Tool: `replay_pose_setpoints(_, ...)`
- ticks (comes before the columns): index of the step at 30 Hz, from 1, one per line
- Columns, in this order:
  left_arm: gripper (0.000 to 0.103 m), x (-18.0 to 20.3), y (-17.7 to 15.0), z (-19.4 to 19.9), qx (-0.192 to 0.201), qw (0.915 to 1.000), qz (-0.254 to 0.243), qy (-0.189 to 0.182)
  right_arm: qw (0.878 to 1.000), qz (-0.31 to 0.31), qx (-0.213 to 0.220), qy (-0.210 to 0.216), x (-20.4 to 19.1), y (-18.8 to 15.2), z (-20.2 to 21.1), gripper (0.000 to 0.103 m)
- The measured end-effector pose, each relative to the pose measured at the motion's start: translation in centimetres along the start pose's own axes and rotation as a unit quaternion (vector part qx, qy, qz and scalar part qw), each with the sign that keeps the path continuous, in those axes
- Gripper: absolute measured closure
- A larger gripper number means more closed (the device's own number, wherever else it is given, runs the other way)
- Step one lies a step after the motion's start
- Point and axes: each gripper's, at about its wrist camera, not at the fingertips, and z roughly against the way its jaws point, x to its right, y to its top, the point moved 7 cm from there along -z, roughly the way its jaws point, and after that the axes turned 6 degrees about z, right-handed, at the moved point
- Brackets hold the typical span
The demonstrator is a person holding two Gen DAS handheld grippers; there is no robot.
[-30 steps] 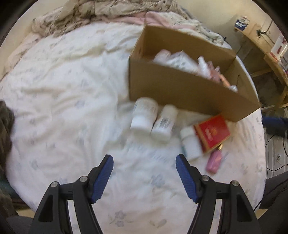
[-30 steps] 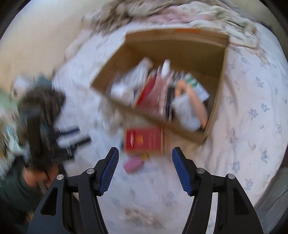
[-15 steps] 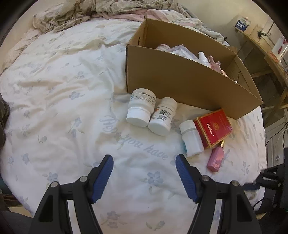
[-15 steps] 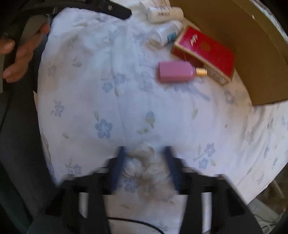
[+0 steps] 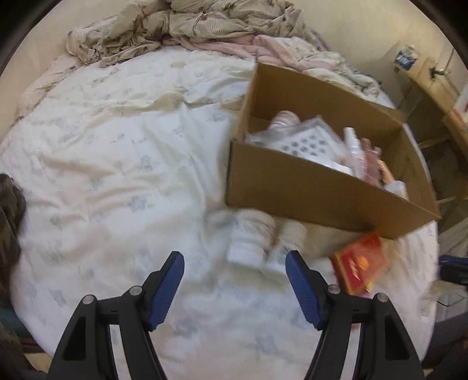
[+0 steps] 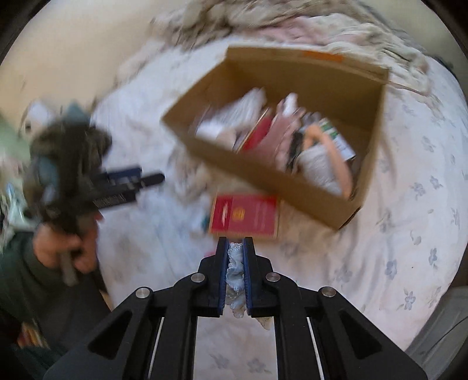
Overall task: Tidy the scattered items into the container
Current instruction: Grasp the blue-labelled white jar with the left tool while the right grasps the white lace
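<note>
A brown cardboard box (image 5: 310, 190) holding several items stands on the bed; it also shows in the right wrist view (image 6: 365, 163). In front of it lie two white bottles (image 5: 251, 236) and a red box (image 5: 361, 267), also seen in the right wrist view (image 6: 244, 216). My left gripper (image 5: 235, 263) is open and empty, just short of the bottles. My right gripper (image 6: 235, 244) is shut on a crumpled whitish fluffy item (image 6: 236, 271), held above the bed near the red box.
A white flowered bedsheet (image 5: 102, 175) covers the bed, with rumpled blankets (image 5: 204, 26) at the far end. A wooden desk (image 5: 433, 96) stands at the right. The person's hand with the left gripper (image 6: 87, 187) shows at the left of the right wrist view.
My right gripper has closed on the fluffy item and lifted it off the sheet, turning back toward the box. My left gripper has shifted closer to the bottles.
</note>
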Motion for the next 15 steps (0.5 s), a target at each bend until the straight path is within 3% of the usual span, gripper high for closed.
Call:
replay_pose_setpoints(6,0.031,0.4,0.7,-3.2,-0.055,0.9985,0.003,-0.007,0.999,-0.042,0.031,0.017,-0.2,1.9,0.8,0.093)
replay_pose_setpoints(8,0.032,0.3,0.7,-4.3,-0.081,0.9963,0.024,-0.017,0.998,-0.048,0.033,0.019,0.0,2.3,0.6,0.093)
replay_pose_setpoints(10,0.032,0.7,0.9,-4.7,-0.083,0.9960,0.020,-0.024,0.998,-0.049,0.033,0.019,0.1,2.6,0.5,0.093)
replay_pose_setpoints(11,0.036,0.9,1.0,-4.8,-0.083,0.9963,0.010,-0.018,0.998,-0.049,0.033,0.021,0.0,2.7,0.5,0.093)
replay_pose_setpoints(12,0.056,1.1,0.9,-5.0,-0.085,0.9963,0.000,-0.012,0.998,-0.048,0.033,0.023,-0.1,2.9,0.4,0.093)
replay_pose_setpoints(13,0.062,1.3,0.9,-5.1,-0.087,0.9961,-0.007,-0.015,0.998,-0.047,0.034,0.024,0.2,3.1,1.2,0.093)
replay_pose_setpoints(15,0.062,1.4,0.9,-4.8,-0.082,0.9964,-0.012,-0.015,0.998,-0.049,0.038,0.029,0.2,3.6,1.0,0.093)
